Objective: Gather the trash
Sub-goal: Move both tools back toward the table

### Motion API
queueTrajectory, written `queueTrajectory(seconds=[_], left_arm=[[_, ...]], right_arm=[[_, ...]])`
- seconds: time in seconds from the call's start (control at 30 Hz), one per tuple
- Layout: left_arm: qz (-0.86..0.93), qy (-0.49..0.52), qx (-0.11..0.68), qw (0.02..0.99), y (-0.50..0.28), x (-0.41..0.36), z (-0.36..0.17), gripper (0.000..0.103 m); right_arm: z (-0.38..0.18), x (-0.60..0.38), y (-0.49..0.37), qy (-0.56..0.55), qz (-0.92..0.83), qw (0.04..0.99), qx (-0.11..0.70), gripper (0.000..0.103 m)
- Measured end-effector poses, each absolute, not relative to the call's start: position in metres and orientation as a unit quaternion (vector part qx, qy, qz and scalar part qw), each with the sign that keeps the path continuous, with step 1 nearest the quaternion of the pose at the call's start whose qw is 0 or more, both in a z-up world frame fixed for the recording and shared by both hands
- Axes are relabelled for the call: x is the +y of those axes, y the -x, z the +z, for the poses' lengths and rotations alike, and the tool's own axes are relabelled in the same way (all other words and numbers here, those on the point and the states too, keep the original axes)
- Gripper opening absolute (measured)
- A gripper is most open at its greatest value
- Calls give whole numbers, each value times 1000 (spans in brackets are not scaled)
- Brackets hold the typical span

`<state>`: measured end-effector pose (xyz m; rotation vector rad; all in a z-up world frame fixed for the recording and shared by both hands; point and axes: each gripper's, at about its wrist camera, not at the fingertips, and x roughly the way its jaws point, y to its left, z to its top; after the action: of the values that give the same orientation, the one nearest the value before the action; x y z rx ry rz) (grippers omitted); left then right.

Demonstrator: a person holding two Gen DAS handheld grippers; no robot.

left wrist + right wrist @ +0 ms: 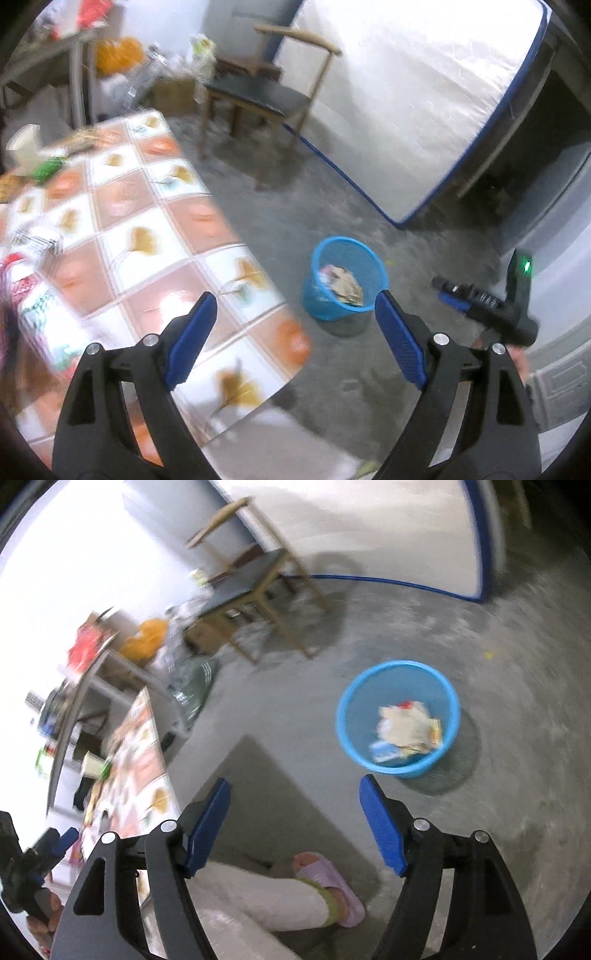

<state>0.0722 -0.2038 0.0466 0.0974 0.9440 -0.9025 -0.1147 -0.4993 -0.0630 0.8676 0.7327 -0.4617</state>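
Observation:
A round blue mesh bin [345,278] stands on the grey floor to the right of the table; crumpled paper and wrappers [341,282] lie inside. The right wrist view looks down into the same bin [397,716] at its trash [406,731]. My left gripper [295,306] is open and empty above the table's corner and the floor. My right gripper [295,794] is open and empty too, above the floor short of the bin. On the table [147,236] lie a paper cup [24,147], a green wrapper [48,168] and printed packets [37,295].
A wooden chair [266,96] stands beyond the table, with a white mattress [406,92] leaning behind it. Bags and bottles [147,74] are heaped by a second table at the back left. The person's leg and pink slipper [328,882] are below my right gripper.

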Motion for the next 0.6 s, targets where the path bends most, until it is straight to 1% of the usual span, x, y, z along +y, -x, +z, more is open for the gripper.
queueTrajectory(seconds=[0.1,0.23,0.47,0.6], left_arm=[[-389,-49,406,825,-61,-151,56,83],[-352,-42,388,851,-51,-96,57,83],[-282,-28,366,886,-43,-18,30,83],[-263,-38,352,898,-51,0,13,83]], right_arm=[[-44,-473,92,-383,-179,835,353,71],[-23,-436,66,-352,-131,852,364,71],[3,-360,15,-296,-36,868,397,71],[10,-312,-17,-266,33,866,423,71]])
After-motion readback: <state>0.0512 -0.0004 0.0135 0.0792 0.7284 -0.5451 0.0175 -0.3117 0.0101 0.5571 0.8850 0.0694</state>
